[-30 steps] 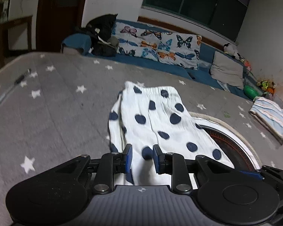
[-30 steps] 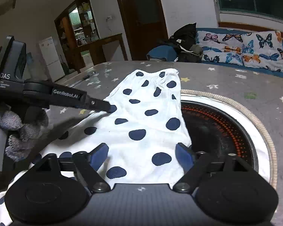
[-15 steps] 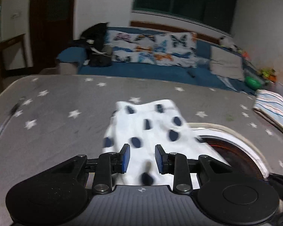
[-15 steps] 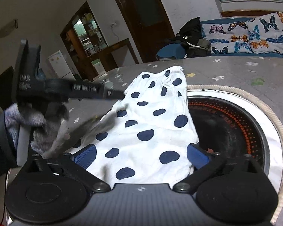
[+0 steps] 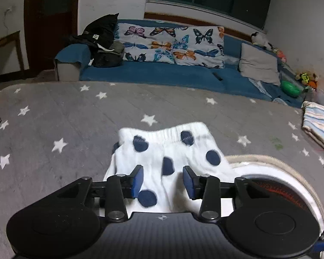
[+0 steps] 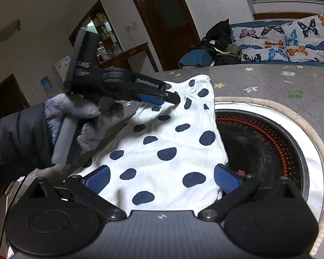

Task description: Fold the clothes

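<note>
A white garment with navy dots [image 5: 168, 151] lies on the grey star-patterned table [image 5: 54, 118], its elastic waistband at the far end. One edge of it hangs over a round cooktop. My left gripper [image 5: 163, 180] hovers over the garment near the waistband. Its jaws are opening, and the cloth lies beneath the gap without being pinched. In the right wrist view the garment [image 6: 168, 142] spreads ahead, with the left gripper [image 6: 170, 96] over its far left part, held by a gloved hand [image 6: 80, 112]. My right gripper [image 6: 162, 179] is open wide above the near edge of the cloth.
A round black cooktop [image 6: 259, 142] with a white rim is set into the table on the right, also seen in the left wrist view [image 5: 276, 192]. A folded striped cloth [image 5: 319, 120] lies at the far right. A blue sofa [image 5: 162, 73] stands behind the table.
My left gripper has travelled along the garment toward the waistband and its jaws have spread apart. The right gripper's jaws widened early on, and it has stayed in place.
</note>
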`<state>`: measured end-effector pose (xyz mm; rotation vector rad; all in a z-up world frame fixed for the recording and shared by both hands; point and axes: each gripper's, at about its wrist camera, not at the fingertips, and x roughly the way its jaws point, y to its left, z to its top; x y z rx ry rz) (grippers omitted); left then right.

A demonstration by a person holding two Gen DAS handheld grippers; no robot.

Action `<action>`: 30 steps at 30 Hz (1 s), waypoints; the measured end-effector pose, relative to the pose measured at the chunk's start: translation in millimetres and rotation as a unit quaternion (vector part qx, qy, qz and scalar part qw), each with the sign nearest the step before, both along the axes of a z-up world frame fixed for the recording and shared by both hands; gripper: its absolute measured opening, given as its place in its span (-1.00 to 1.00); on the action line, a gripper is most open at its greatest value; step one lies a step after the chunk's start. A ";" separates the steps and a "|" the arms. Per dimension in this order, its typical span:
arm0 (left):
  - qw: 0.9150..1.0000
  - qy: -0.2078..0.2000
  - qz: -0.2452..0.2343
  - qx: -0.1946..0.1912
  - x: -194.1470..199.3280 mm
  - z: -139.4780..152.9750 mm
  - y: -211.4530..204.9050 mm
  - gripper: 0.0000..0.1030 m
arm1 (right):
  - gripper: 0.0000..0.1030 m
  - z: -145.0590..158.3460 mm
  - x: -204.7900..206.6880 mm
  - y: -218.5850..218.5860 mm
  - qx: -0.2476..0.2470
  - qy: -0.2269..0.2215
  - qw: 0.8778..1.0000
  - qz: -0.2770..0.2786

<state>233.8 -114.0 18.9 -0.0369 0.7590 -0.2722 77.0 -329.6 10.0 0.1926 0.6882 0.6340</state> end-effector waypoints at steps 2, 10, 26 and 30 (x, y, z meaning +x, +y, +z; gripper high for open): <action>1.000 -0.016 -0.019 -0.002 -3.7 6.0 -8.5 0.24 | 1.00 -0.2 0.1 -0.1 0.000 0.000 1.000 0.000; 0.997 -0.029 -0.068 -0.022 -4.4 6.7 -36.1 0.49 | 1.00 -0.8 0.8 0.2 0.001 0.000 1.000 0.000; 0.994 0.009 -0.044 -0.096 28.8 -2.6 -36.7 0.55 | 1.00 -1.6 1.9 0.7 0.004 0.001 1.000 -0.002; 0.995 -0.007 -0.054 -0.087 4.8 9.6 -24.3 0.57 | 1.00 -1.3 1.3 2.1 -0.002 -0.001 1.000 -0.002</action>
